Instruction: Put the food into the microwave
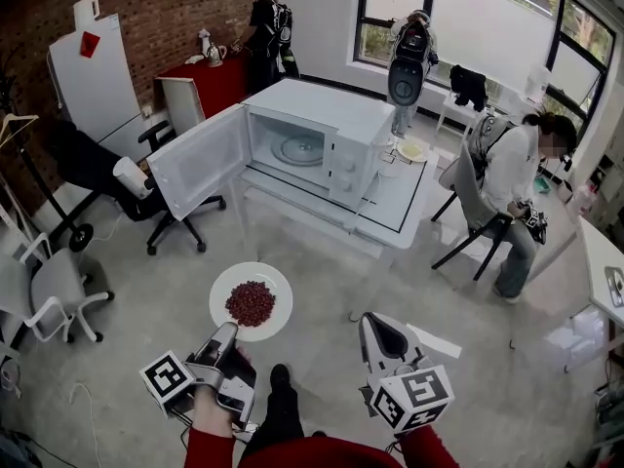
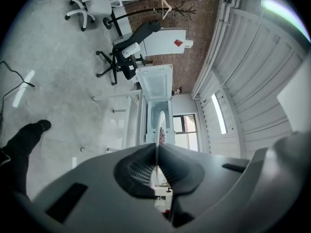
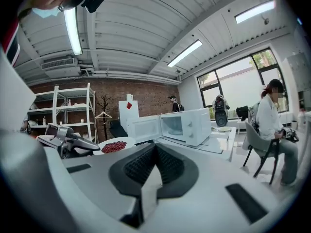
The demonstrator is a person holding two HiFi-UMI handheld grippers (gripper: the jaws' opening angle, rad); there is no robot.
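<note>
A white plate [image 1: 263, 283] with a heap of red food [image 1: 251, 302] hangs above the floor, short of the table. My left gripper [image 1: 229, 331] is shut on the plate's near rim. In the left gripper view the plate [image 2: 157, 144] runs edge-on between the closed jaws of my left gripper [image 2: 156, 152]. The white microwave [image 1: 317, 139] stands on the white table [image 1: 409, 213] ahead, its door [image 1: 200, 160] swung open to the left and a glass turntable inside. My right gripper [image 1: 374, 323] is shut and empty, level with the plate on its right. In the right gripper view, past my right gripper [image 3: 154, 150], I see the plate [image 3: 114, 146] and the microwave [image 3: 187, 125].
A person sits on a chair [image 1: 512, 178] right of the table. Another person [image 1: 261, 27] stands at the back by a red table. Office chairs [image 1: 58, 291] and a black chair [image 1: 156, 203] stand at the left. A small plate [image 1: 411, 150] and a cup [image 1: 388, 170] sit beside the microwave.
</note>
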